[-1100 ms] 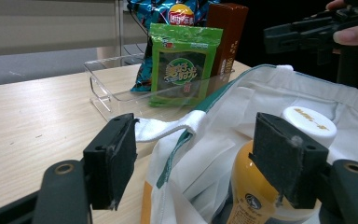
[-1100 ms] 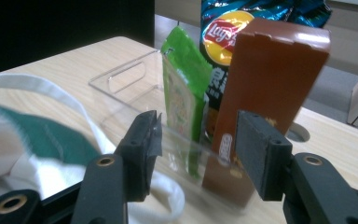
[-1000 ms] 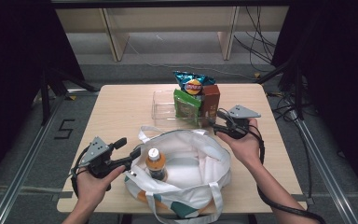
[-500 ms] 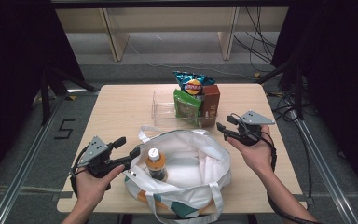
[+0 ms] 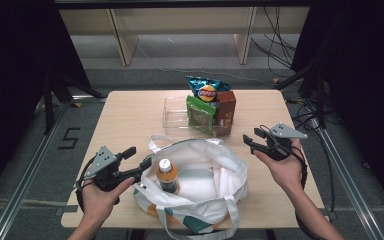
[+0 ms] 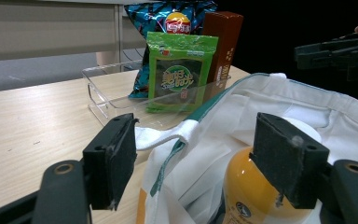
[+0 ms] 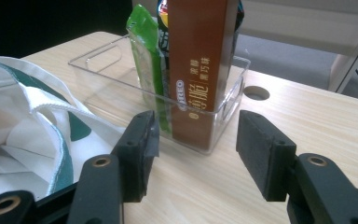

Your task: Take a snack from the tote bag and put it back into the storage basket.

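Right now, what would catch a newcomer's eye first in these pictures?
The white tote bag lying open at the near edge of the table, with an orange-capped bottle standing inside it. Behind it, a clear tray holds a blue chip bag, a green snack packet and a brown box. The left gripper sits at the bag's rim; the right gripper hangs open beside the tray.

the brown box (image 7: 197, 70) in the clear tray carries "oreo" and chinese characters; the floor beside the table bears a black "5" (image 5: 69, 138).
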The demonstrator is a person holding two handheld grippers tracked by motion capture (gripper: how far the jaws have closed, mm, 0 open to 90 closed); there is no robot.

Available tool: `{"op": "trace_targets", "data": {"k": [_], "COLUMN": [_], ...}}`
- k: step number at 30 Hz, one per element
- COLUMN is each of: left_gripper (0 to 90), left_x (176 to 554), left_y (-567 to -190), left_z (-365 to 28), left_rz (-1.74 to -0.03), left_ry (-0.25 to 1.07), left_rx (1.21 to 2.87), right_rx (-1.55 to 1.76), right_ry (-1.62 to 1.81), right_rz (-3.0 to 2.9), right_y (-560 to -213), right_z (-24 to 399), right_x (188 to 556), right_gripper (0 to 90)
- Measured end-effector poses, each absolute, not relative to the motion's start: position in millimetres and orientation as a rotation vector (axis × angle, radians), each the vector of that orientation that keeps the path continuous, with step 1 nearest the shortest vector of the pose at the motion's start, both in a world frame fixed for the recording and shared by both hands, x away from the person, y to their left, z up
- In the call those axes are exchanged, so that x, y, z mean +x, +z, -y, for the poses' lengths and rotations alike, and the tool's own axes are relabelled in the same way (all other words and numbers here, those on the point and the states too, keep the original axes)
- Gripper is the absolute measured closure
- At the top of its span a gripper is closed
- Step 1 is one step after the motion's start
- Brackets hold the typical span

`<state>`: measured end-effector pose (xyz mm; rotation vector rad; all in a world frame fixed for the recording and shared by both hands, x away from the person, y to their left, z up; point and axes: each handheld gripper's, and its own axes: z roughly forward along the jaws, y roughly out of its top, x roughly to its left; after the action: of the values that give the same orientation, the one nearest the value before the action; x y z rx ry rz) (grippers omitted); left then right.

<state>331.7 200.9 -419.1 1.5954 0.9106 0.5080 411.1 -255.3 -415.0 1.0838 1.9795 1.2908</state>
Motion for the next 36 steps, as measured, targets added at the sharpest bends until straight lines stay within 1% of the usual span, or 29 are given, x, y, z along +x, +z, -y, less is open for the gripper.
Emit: {"op": "trace_targets", "data": {"k": [19, 25, 36], "left_gripper": [32.8, 34.9, 41.6], "left_x": [320, 319, 320], "left_y": [-416, -416, -420], "left_z": [-187, -180, -167], "left_rz": [-0.85, -0.829, -0.798], "left_ry": [0.473, 0.462, 0.423], "left_rx": [1.61, 1.617, 1.641], "right_rx": [1.127, 1.137, 1.144], "right_ry": [1.292, 1.3, 1.307], "right_rz": [-1.957, -1.955, -1.964], "right_y": [-416, -414, -416], "right_z": [257, 258, 256], "right_x": [406, 405, 405], "right_gripper": [47.8, 47.7, 47.5]}}
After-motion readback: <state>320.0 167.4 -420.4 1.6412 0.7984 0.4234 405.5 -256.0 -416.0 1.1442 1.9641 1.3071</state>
